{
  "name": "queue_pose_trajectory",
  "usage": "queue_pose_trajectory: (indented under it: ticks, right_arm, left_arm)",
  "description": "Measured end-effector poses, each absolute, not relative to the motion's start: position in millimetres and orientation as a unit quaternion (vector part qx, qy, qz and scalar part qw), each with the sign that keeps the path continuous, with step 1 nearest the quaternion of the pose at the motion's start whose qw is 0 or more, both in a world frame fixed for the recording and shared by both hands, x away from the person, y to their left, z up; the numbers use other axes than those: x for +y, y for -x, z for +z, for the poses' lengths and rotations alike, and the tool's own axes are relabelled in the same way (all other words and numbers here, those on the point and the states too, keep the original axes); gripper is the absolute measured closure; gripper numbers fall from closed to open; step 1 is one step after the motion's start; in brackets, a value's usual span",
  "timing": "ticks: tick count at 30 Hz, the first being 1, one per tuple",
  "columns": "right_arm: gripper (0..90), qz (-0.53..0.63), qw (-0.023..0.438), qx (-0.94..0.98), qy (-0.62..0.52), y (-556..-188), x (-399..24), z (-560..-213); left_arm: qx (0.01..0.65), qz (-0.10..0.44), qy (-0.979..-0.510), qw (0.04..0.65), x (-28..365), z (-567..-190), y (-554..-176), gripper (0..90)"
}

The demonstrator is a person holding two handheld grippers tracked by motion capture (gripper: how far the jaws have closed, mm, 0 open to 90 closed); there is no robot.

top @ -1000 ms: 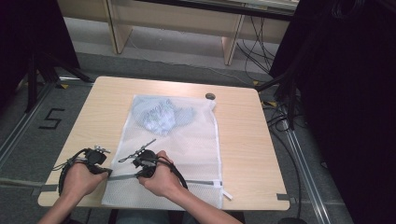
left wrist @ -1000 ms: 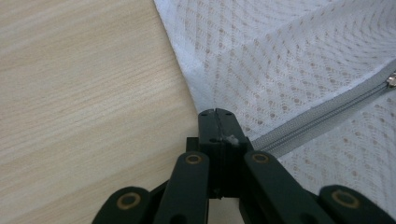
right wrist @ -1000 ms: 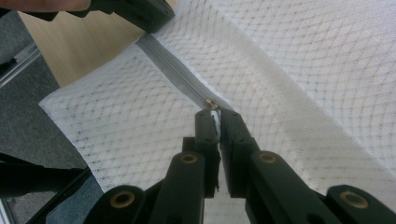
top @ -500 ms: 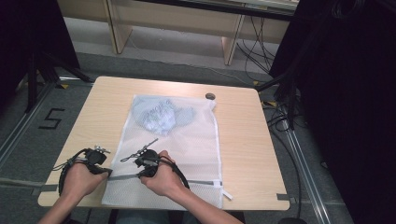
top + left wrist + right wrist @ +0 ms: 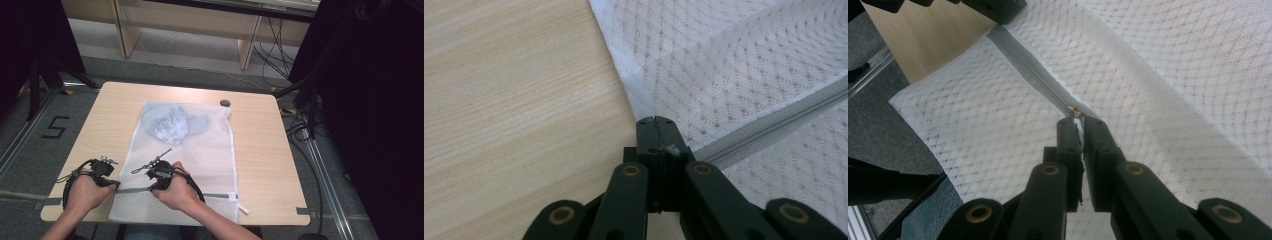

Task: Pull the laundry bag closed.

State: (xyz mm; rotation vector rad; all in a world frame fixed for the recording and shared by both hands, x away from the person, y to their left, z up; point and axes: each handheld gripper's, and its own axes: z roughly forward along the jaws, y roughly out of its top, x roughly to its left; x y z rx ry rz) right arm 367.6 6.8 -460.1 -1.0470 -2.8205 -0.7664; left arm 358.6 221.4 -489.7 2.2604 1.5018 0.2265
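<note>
A white mesh laundry bag [image 5: 185, 165] lies flat on the wooden table [image 5: 260, 150], reaching from the near edge toward the far edge. Its grey zipper [image 5: 215, 196] runs parallel to the near edge, from the bag's left side to its right. The left gripper [image 5: 114, 184], jaws pressed together, pinches the bag at the zipper's left end. Just to its right, the right gripper [image 5: 150, 187] is clamped on the zipper pull [image 5: 1075, 111]. The unzipped track extends rightward from there, so the right hand is better placed. Bluish clothing [image 5: 172, 122] sits inside, near the far end.
</note>
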Motion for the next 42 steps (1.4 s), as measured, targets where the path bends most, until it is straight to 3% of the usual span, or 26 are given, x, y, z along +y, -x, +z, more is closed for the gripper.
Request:
queue_pose_trajectory:
  ticks: [42]
  right_arm:
    - [87.0,-0.223,0.024,-0.913,0.341,-366.3,-8.8,-458.3]
  left_arm:
    - [0.537,0.08,-0.814,0.206,222.0,-489.3,-358.7,90.0]
